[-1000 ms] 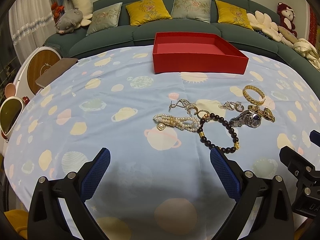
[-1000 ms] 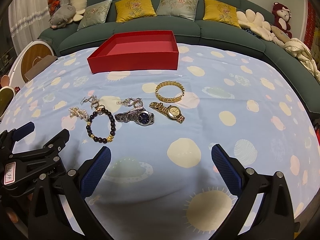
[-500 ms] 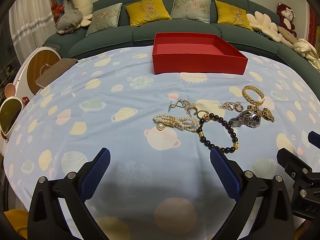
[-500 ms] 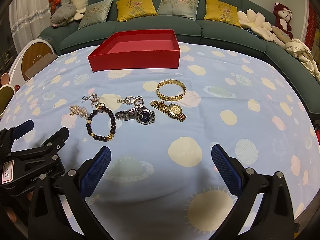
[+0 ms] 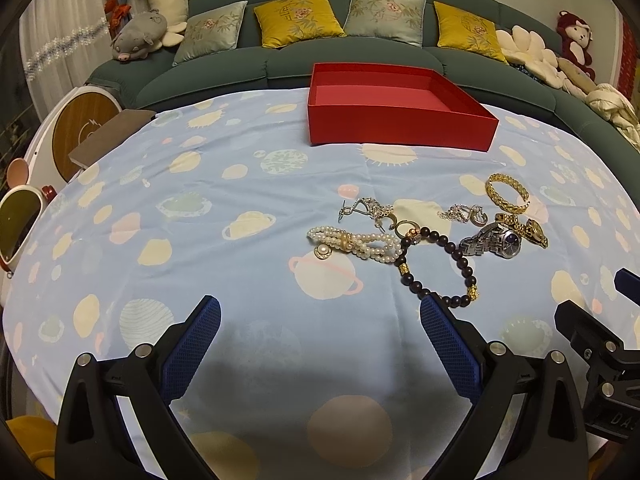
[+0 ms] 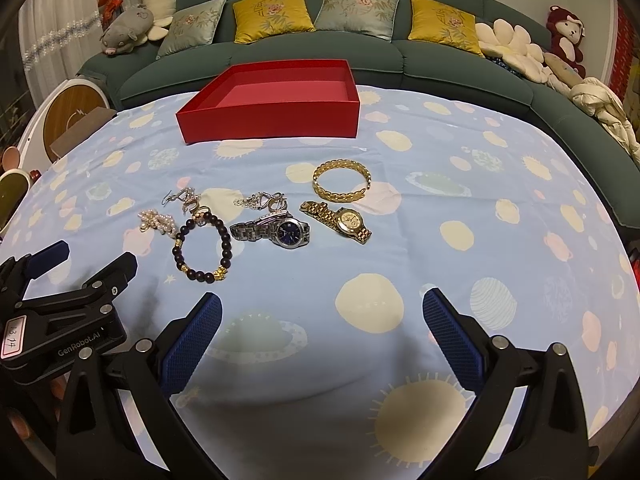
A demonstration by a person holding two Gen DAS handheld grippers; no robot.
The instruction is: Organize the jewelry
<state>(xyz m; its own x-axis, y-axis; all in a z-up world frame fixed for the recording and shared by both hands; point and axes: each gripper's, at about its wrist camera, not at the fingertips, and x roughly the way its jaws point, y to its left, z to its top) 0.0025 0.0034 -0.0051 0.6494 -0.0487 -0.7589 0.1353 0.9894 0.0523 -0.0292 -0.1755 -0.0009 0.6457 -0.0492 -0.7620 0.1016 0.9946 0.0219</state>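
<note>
Red rectangular cardboard tray; beaded dark bracelet, steel watch, gold watch. Pearl strands show clearly only in the left view. Left hand-held gripper and right hand-held gripper: both wide, holding nothing.

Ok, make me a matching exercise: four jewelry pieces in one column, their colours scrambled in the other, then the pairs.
Pieces:
1. bangle
2. bead bracelet
3. pearl bracelet
4. blue-dial watch

Colours:
A. silver
B. white
C. gold
D. dark brown with gold accents

Pairs: 1-C, 2-D, 3-B, 4-A
</note>
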